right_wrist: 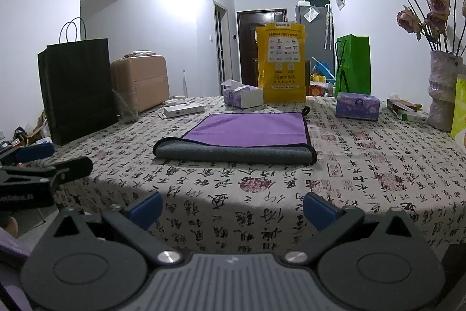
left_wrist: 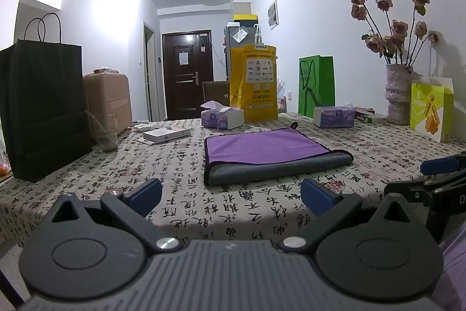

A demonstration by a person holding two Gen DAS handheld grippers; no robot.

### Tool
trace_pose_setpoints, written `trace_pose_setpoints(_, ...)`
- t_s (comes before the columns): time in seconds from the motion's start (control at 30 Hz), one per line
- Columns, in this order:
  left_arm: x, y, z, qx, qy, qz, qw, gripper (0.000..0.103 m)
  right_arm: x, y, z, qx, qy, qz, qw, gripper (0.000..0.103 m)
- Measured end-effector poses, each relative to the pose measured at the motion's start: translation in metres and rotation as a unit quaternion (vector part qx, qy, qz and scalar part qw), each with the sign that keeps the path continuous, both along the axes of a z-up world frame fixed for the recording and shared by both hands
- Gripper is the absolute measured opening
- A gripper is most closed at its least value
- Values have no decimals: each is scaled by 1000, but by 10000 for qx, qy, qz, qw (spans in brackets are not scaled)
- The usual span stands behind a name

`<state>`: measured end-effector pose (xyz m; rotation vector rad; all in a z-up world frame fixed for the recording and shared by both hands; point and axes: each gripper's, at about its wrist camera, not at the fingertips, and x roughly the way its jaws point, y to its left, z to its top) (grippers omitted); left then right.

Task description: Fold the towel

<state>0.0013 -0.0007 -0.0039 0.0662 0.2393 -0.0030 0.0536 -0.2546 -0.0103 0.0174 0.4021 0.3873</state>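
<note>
A: Where is the towel (left_wrist: pixel 271 155)?

B: Flat on the table (left_wrist: pixel 116 162), folded over, purple side up, with a grey roll along its near edge. A small black loop sticks out at its far right corner. Both wrist views show it in the middle of the table, well apart from both grippers.

A: And the grippers?

B: The left gripper (left_wrist: pixel 231 194) sits at the near edge of the table, fingers spread wide, nothing between the blue pads (left_wrist: pixel 145 193). The right gripper (right_wrist: pixel 231 207) is the same: jaws released, empty, hovering at the near table edge. Each one appears at the side of the other's view, and they sit side by side.

A: What else is on the table?

B: A black bag (left_wrist: pixel 43 107) stands at the left, with a glass (left_wrist: pixel 106 133) just beside it. A flat white box (left_wrist: pixel 166 133) lies to the left of the towel, further back. Past the towel sits a tissue box (left_wrist: pixel 222 117), then a yellow bag (left_wrist: pixel 257 82) behind it. Right of that stands a green bag (left_wrist: pixel 317 85) with a second tissue pack (left_wrist: pixel 335 116) in front. At the far right is a vase (left_wrist: pixel 399 95) of dried roses.

A: And the cloth?

B: The tablecloth is pale, printed with black characters and reddish seals.
</note>
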Motion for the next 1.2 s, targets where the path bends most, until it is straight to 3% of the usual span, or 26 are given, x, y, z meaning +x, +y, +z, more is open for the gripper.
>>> trace_pose_setpoints(1.2, 14, 3, -3, -66, 183, -33, 9998, 103, 8, -1, -3, 2, -69, -117, 9999, 103)
